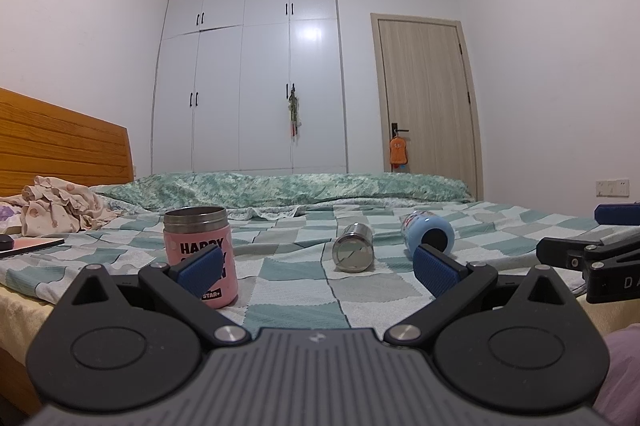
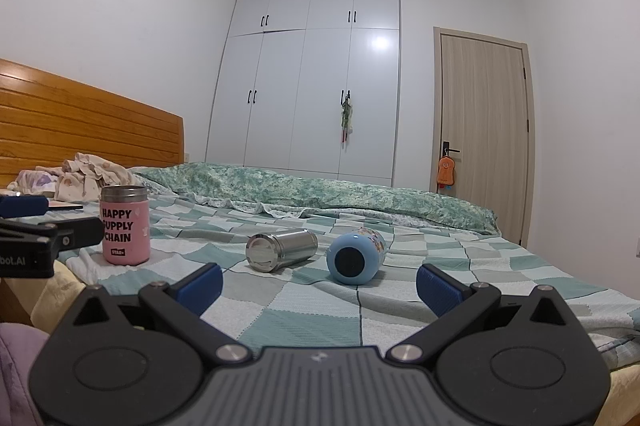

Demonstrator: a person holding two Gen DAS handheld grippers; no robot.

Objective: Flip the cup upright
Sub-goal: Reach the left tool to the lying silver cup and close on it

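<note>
- Both tools sit low at the near edge of the bed. The left tool and the right tool are wide open and hold nothing.
- One pink cup stands up near the left side of the bed.
- The silver cup and the blue cup lie on their sides in the middle, close together.
- So I think two cups are left to stand up.

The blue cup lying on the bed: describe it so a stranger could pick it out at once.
On the checked green bedspread, three cups sit in a row. The blue cup is the rightmost, on its side beside the steel cup. It alone is pale blue, its dark round base facing the cameras.
</note>
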